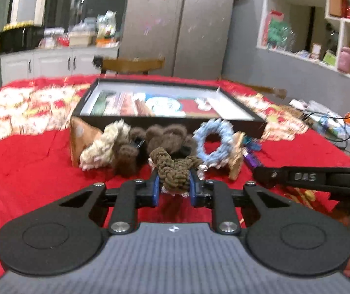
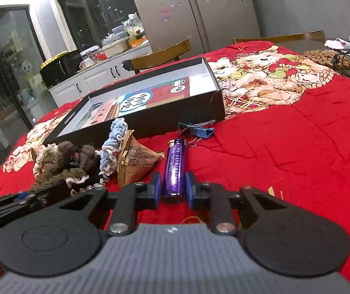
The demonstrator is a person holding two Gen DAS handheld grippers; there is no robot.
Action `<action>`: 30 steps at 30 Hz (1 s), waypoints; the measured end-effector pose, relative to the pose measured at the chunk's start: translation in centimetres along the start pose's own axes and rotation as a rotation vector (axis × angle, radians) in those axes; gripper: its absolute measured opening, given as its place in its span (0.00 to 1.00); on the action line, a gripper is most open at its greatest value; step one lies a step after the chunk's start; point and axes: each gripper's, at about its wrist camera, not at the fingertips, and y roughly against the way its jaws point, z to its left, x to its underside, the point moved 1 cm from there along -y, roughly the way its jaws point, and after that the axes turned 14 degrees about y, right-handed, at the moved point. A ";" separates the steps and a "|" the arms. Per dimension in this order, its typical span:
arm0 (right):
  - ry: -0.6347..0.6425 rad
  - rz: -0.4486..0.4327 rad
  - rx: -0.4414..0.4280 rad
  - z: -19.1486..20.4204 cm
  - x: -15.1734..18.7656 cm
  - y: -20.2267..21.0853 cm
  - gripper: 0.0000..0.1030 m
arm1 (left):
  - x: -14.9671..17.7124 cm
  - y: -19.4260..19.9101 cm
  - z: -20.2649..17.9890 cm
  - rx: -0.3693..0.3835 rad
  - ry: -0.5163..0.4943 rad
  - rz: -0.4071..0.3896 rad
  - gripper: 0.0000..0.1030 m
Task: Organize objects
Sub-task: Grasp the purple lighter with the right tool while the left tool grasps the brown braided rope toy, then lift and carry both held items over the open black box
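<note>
Left wrist view: the left gripper [image 1: 175, 183] is pinching an olive-brown fuzzy scrunchie [image 1: 173, 171] between its blue pads, the jaws narrowed onto the soft loop, which bulges up above them. Straight ahead of the fingertips lies the rest of the pile: a dark brown scrunchie [image 1: 167, 137], a cream scrunchie [image 1: 101, 144] ahead to the left, a light blue scrunchie [image 1: 213, 142] ahead to the right. Beyond the pile, further ahead, sits the open black box [image 1: 167, 120], its near wall facing the gripper. I judge the coming move to be a lift up and forward over that wall. The view is blurred, so finer detail is unclear.

Right wrist view: the right gripper [image 2: 173, 188] has a purple lighter [image 2: 173, 169] between its pads, which sit close against the shiny body near its lower end; it reads as a grip. The lighter's long axis runs straight ahead along the fingers, its metal top at the far end. A blue binder clip [image 2: 199, 131] lies just beyond the lighter's tip, slightly right. A tan paper packet [image 2: 135, 159] lies ahead to the left, touching the scrunchie pile. The black box is further ahead and left, so this hand would need to swing leftward to reach it; the left hand looks the nearer to the box.
</note>
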 end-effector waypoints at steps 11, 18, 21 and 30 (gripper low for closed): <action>0.004 -0.071 -0.025 0.0 0.0 1.0 0.22 | 0.2 1.7 -0.9 0.037 -0.042 -0.083 0.26; -0.010 -0.119 -0.003 -0.3 0.0 1.8 0.21 | 0.3 1.9 -0.9 0.043 -0.051 -0.092 0.26; -0.011 -0.140 0.004 -0.3 0.1 2.1 0.21 | 0.3 1.9 -0.9 0.044 -0.050 -0.094 0.26; -0.014 -0.216 0.002 -0.5 -0.1 3.2 0.21 | 0.3 2.4 -1.1 0.053 -0.067 -0.122 0.26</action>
